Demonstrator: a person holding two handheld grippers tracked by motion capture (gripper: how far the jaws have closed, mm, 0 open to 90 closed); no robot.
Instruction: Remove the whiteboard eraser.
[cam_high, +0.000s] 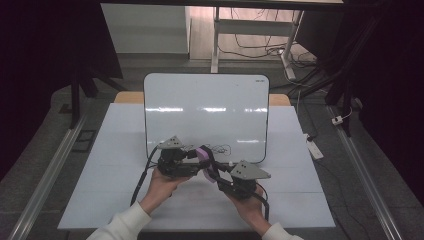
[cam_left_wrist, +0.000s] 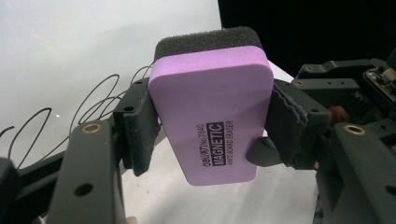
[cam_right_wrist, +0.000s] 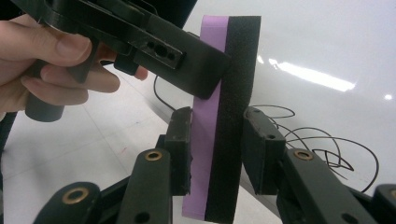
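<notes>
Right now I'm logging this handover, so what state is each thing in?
Eraser: upright, off the table, gripped by both tongs.
Left tongs: shut on the eraser's sides.
Right tongs: closed around the eraser's faces; contact unclear.
Whiteboard: flat on the table, scribble not yet wiped.

A purple whiteboard eraser (cam_left_wrist: 212, 112) with a black foam pad stands on edge, held between both pairs of jaws.
</notes>
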